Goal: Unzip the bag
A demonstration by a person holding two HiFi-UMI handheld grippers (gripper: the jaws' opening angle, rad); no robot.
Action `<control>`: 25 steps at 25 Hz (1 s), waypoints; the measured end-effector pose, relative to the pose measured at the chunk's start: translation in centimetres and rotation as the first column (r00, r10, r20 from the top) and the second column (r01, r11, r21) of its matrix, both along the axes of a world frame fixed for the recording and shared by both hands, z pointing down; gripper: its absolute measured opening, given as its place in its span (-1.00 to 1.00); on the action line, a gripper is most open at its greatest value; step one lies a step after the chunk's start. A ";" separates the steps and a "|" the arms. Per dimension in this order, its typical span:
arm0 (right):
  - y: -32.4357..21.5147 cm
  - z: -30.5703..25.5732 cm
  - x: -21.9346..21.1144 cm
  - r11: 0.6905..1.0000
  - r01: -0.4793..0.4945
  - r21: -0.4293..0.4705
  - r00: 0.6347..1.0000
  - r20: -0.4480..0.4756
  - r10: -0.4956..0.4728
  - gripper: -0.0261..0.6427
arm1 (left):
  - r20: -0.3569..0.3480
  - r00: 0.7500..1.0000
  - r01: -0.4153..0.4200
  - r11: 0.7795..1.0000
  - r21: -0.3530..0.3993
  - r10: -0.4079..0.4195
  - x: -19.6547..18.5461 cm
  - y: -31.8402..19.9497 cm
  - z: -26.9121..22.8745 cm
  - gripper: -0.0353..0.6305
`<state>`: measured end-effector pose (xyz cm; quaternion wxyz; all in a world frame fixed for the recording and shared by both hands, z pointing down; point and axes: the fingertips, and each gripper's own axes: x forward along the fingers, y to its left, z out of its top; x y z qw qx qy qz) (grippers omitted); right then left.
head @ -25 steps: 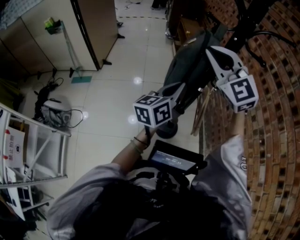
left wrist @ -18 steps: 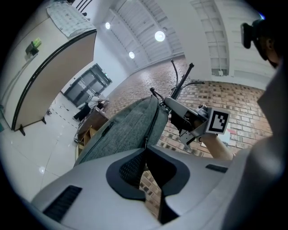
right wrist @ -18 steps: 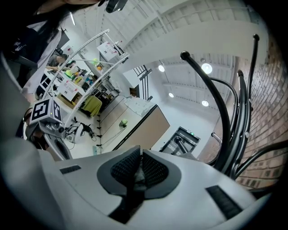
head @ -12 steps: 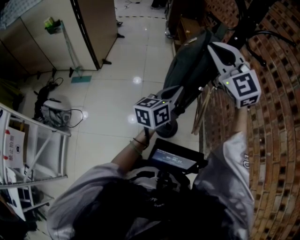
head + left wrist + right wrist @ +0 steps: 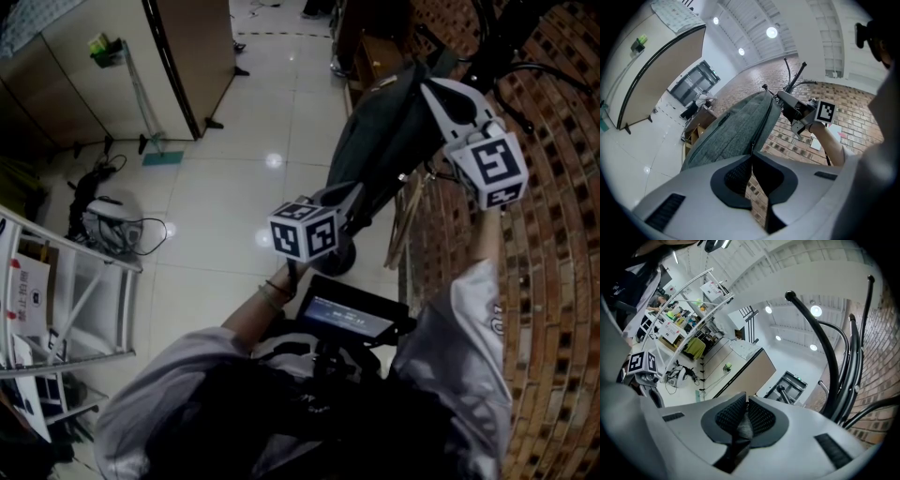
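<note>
Now pinching top fabric of grey bag (image 5: 380, 141), hanging far right at black rack (image 5: 820, 343) by brick wall (image 5: 553, 281), in right gripper (image 5: 746, 405) as anchor, with left gripper (image 5: 751, 158) clamped tight on zipper pull (image 5: 752, 149), evidently for dragging it open.

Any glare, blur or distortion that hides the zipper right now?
Head view: bright glare spots on the floor, clear of the bag; fisheye bends the brick wall. Left gripper view: bag and zipper pull sharp, corners dark. Right gripper view: lamp flares up top, pinched bag fabric looks soft.
</note>
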<state>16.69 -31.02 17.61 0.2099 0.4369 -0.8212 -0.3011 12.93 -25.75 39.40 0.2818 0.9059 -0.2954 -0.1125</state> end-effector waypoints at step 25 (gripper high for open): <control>-3.0 -2.7 1.8 0.999 -0.045 -0.002 0.998 0.040 0.045 -0.84 | 0.042 0.999 -0.018 0.999 -0.033 0.020 -0.6 1.3 4.2 -0.86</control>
